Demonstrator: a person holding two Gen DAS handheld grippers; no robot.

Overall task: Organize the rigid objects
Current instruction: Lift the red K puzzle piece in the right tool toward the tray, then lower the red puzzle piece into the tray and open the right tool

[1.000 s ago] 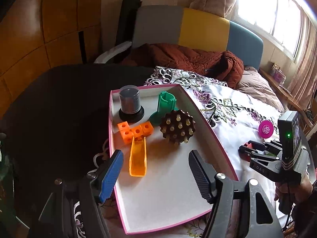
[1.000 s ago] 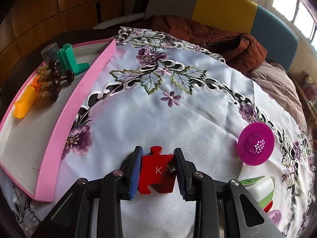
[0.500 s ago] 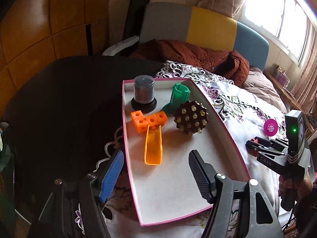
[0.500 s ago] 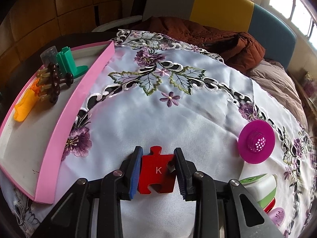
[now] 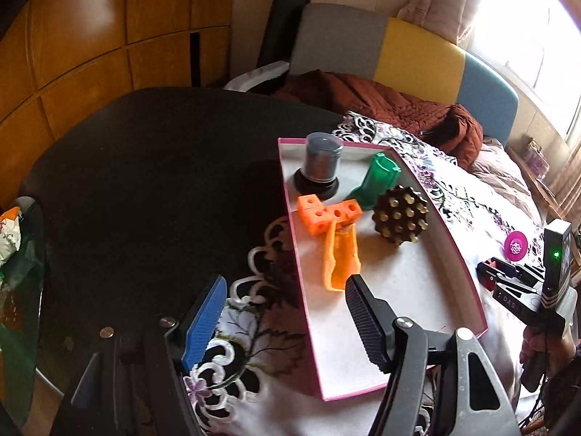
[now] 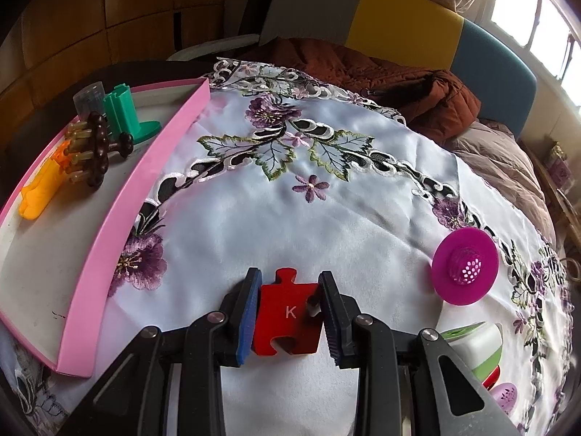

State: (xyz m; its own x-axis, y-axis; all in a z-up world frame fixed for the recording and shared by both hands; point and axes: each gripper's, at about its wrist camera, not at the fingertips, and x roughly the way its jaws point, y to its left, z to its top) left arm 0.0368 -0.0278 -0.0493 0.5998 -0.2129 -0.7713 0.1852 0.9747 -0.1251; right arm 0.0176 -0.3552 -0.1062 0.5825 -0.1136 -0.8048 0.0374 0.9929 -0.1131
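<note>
My right gripper (image 6: pixel 288 314) is shut on a red puzzle piece (image 6: pixel 287 318) marked K, held over the white embroidered cloth (image 6: pixel 290 200). It shows from outside in the left wrist view (image 5: pixel 508 279). My left gripper (image 5: pixel 287 312) is open and empty above the near left corner of the pink-rimmed tray (image 5: pixel 475 301). The tray (image 6: pixel 109 225) holds an orange scoop (image 5: pixel 339 258), orange cubes (image 5: pixel 326 212), a brown spiked ball (image 5: pixel 399 214), a green holder (image 5: pixel 377 180) and a grey cylinder (image 5: pixel 321 161).
A magenta strainer (image 6: pixel 464 265) lies on the cloth to the right. A green-and-white container (image 6: pixel 475 345) and a pale purple item (image 6: pixel 504 399) sit at the lower right. A dark table (image 5: pixel 145 181) lies left of the tray. A sofa with a brown jacket (image 6: pixel 381 76) stands behind.
My left gripper has swung left, so the tray now sits further right in its view. The right gripper has held the red piece almost still.
</note>
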